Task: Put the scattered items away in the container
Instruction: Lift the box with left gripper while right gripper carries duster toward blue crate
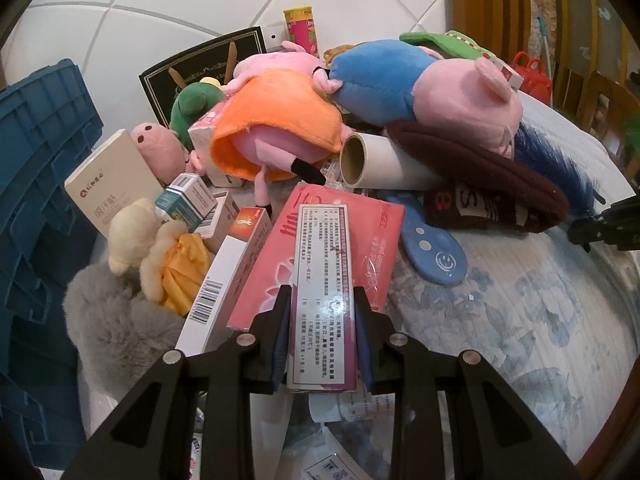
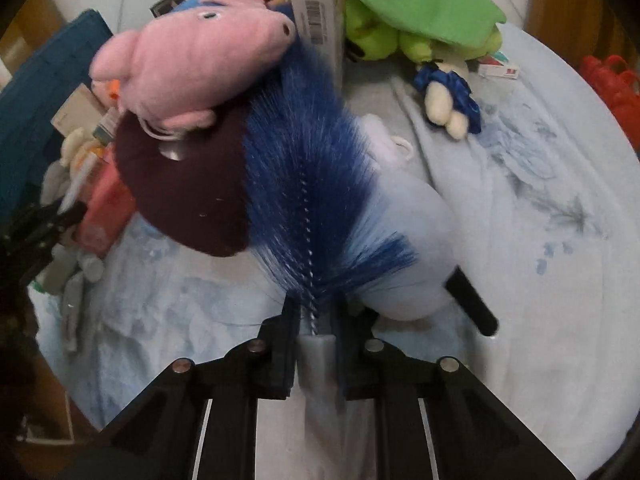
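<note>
My left gripper is shut on a long pink-and-purple box with a printed white label, held over a pink tissue pack. The blue crate stands at the left. My right gripper is shut on the pale handle of a blue bristle brush, whose bristles lie against a maroon cap and a pink pig plush. The brush bristles also show in the left wrist view.
A pile covers the floral bedsheet: an orange-dressed pig plush, a blue-bodied pig plush, a paper roll, several small boxes, a grey furry item, a blue insole. A green plush and white plush lie near the brush.
</note>
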The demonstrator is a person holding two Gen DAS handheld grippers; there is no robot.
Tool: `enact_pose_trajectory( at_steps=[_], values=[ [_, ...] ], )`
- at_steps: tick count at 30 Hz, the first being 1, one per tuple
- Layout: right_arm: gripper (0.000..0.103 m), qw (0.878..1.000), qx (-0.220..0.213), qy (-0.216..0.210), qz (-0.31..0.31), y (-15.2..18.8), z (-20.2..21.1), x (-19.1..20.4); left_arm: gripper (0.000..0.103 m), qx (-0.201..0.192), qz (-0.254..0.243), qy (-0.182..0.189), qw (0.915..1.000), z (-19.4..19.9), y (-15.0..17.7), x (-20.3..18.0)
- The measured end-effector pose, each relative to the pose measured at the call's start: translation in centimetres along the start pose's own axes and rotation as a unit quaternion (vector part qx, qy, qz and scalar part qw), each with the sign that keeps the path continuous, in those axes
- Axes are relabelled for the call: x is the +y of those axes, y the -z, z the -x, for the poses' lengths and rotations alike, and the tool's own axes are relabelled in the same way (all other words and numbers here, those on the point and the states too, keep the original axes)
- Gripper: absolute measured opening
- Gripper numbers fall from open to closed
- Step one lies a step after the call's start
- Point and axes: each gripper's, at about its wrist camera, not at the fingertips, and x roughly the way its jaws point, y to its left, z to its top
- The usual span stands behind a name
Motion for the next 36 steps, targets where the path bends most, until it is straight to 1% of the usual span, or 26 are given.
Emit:
enact_pose_trajectory(
  at_steps=[2, 10, 18, 22, 28, 33, 36],
  values=[
    [0.015, 1.000, 0.002, -0.009, -0.006, -0.4, -0.4, 0.1, 0.028, -0.003, -0.001, -0.002, 1.0000, 0.2, 0.0, 0.1],
    [0.012, 0.996, -0.074, -0.037, -0.033, -0.5, 6.8, 1.8, 0.028, -0.020, -0.005, -0.006, 0.9998, 2.2, -0.1, 0.5],
    [0.012, 0.985, -0.151, -0.065, -0.059, -0.5, 14.0, 3.5, 0.028, -0.037, -0.015, 0.000, 0.9992, 4.5, -0.7, 0.6],
    [0.012, 0.978, -0.188, -0.071, -0.057, -0.8, 17.4, 4.6, 0.028, -0.047, -0.016, 0.004, 0.9987, 5.5, -1.5, 1.3],
    [0.012, 0.968, -0.227, -0.088, -0.056, -1.7, 20.2, 6.7, 0.028, -0.070, -0.018, 0.003, 0.9974, 7.7, -2.3, 2.5],
    [0.012, 0.961, -0.248, -0.106, -0.056, -2.7, 20.5, 9.0, 0.028, -0.097, -0.023, -0.007, 0.9950, 10.6, -3.2, 4.2],
    [0.012, 0.957, -0.258, -0.118, -0.057, -3.5, 20.5, 10.2, 0.028, -0.107, -0.028, -0.012, 0.9938, 12.1, -3.8, 5.2]
  ],
)
